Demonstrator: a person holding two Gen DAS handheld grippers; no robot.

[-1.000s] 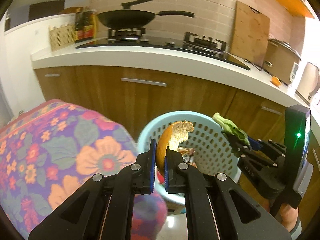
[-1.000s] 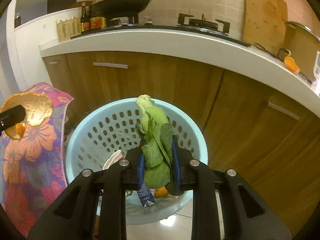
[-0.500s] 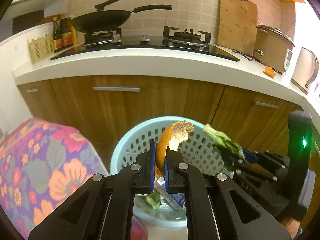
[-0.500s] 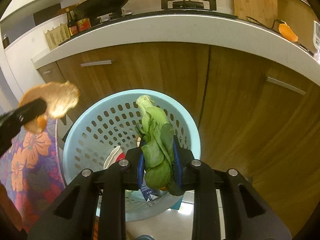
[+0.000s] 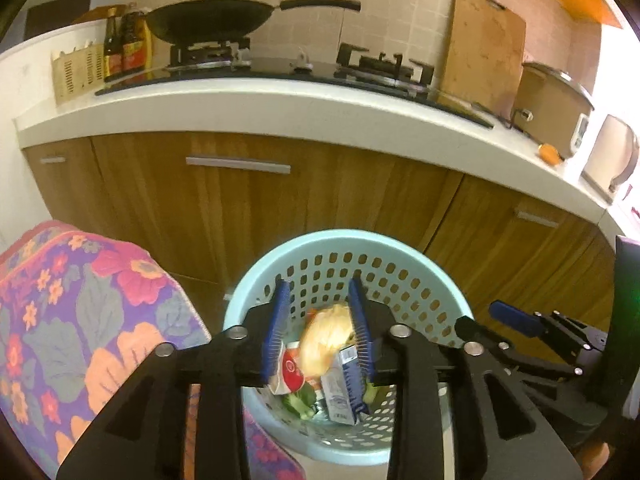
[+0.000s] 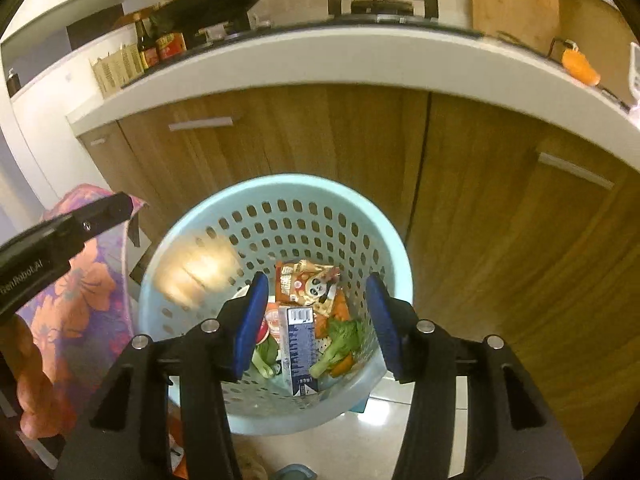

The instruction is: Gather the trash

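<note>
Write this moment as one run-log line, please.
left gripper: just opened, peel dropping | right gripper: just opened, empty | basket: holds trash

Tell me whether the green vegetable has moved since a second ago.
Yes. The right gripper has just opened, and the green vegetable has dropped from between its pads to the bottom of the blue basket.

Warm dim indoor light, glare at right edge, fisheye bending edges, falling peel [image 5: 324,338] motion-blurred
</note>
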